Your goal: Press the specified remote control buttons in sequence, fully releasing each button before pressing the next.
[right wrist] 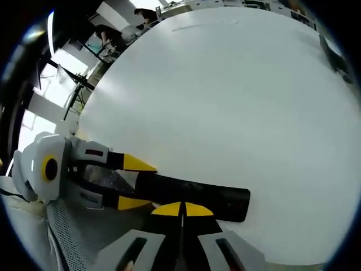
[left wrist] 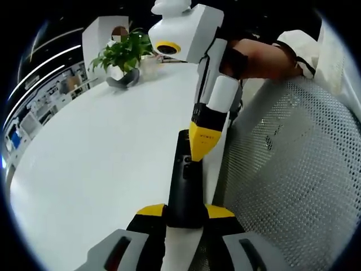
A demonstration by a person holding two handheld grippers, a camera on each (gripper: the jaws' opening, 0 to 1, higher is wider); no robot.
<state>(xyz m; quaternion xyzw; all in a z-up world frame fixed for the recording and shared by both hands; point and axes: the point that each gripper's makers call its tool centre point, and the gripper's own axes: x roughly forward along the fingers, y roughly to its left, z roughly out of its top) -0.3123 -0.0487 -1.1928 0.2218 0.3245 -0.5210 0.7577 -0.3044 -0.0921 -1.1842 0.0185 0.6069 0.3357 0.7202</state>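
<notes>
The white desk point(left wrist: 96, 164) carries a potted plant point(left wrist: 123, 59) at its far end; a mesh chair point(left wrist: 293, 169) stands beside it. The black remote point(left wrist: 185, 180) lies at the desk edge, clamped between the left tongs point(left wrist: 185, 213). The right tongs point(right wrist: 181, 210), pinched together, press down on it.

A broad, smooth white table point(left wrist: 107, 152) fills the workspace. A leafy green plant in a dark grey pot point(left wrist: 124, 59) stands on its far end, near the edge.
</notes>
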